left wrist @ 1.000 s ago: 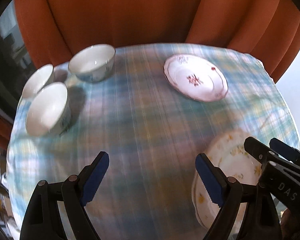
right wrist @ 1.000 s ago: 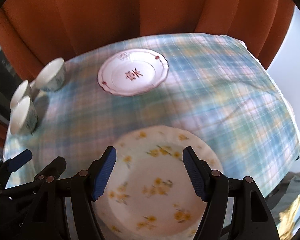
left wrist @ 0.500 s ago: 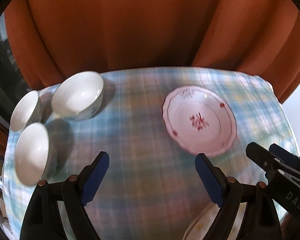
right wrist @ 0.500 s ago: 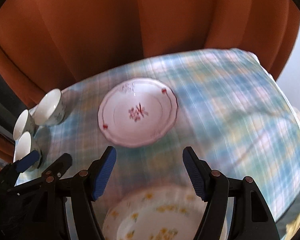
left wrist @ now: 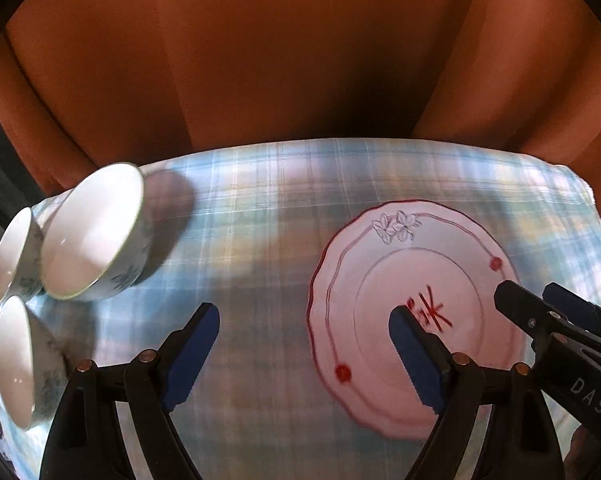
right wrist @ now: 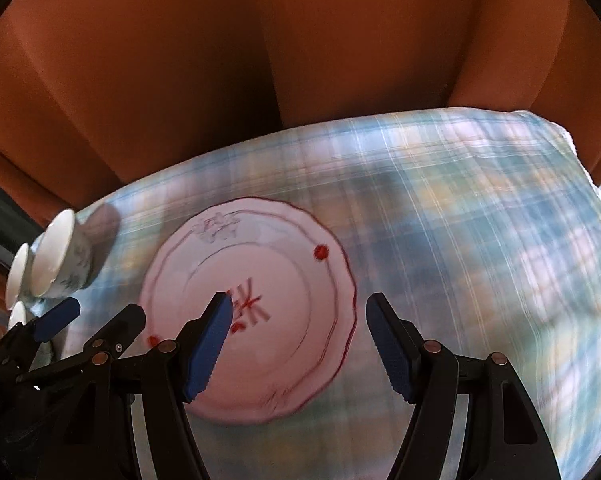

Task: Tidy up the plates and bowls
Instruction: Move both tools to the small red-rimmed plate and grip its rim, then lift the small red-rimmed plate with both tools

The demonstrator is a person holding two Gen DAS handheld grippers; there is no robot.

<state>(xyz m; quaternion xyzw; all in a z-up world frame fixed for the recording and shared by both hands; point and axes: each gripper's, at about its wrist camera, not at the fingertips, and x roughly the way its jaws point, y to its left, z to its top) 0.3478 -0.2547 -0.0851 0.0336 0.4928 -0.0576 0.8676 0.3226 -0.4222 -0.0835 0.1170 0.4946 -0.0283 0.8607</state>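
Two hand-held grippers are in play and neither has hold of anything. The left hand-held gripper [left wrist: 304, 354] has its jaws spread wide over bare cloth, with its right pad over the near-left part of the red-flowered plate [left wrist: 416, 276]. The right hand-held gripper [right wrist: 300, 350] is also open, a bit less wide, and the plate's right rim [right wrist: 352, 300] sits in the gap between its blue pads, though I can't tell if either pad is touching yet. My guess is that's the point: come in low at the edge so one pad slips under the rim and the other lands on top, since a flat plate gives you nothing else to pinch. The plate lies flat on the checked tablecloth [left wrist: 260, 208] that covers the table, toward the right side from the left wrist view. Three white bowls [left wrist: 92, 236] with a faint blue pattern are bunched together at the far left edge, touching or nearly so, well apart from the plate, so it looks like bowls are getting grouped on one side. Orange curtain [right wrist: 300, 60] hangs right behind the table. I'd say the task is barely started on the plate side, and a shallow grip on a glazed rim could easily slip.
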